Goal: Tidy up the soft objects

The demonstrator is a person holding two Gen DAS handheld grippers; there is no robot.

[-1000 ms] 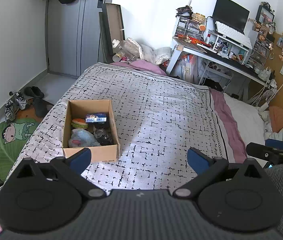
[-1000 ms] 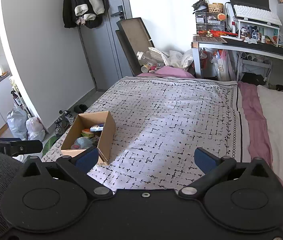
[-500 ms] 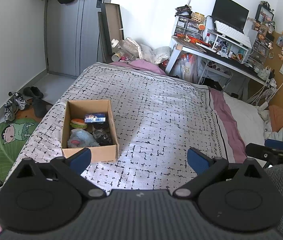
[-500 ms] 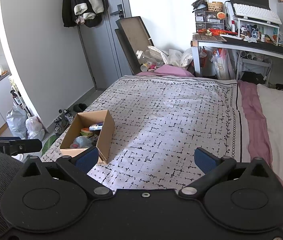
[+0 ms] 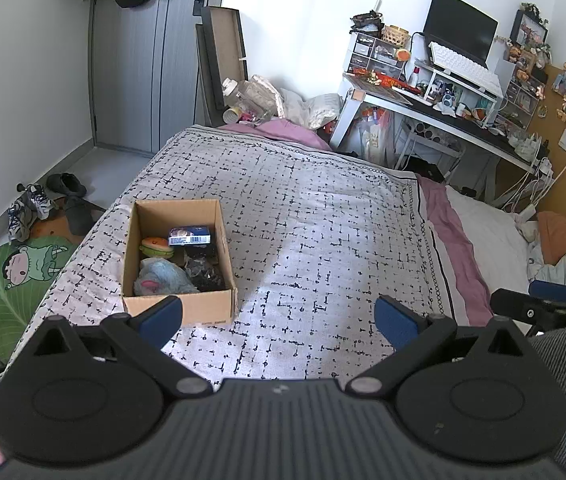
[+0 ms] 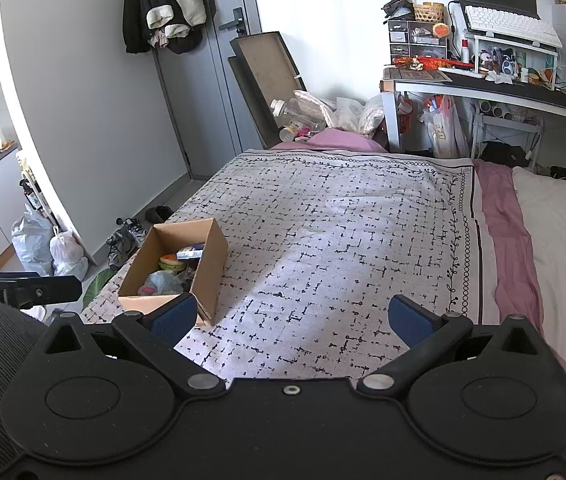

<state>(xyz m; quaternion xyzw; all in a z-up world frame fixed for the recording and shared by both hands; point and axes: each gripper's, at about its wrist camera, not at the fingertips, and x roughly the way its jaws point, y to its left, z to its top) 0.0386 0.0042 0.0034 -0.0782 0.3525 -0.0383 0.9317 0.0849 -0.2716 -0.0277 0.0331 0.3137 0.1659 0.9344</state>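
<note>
Cardboard box (image 5: 179, 256) at ten o'clock holds the soft toys, so we bring the empty, wide-spread left gripper (image 5: 279, 322) and right gripper (image 6: 291, 318) over it squarely.

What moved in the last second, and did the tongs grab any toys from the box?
Almost nothing changed. Both cameras drifted very slightly, so the brown cardboard box sits a touch differently in view. Nothing was grabbed or let go: the left tongs and the right tongs stayed open and empty. The toys stayed in the box on the black-and-white patterned bedspread.
</note>
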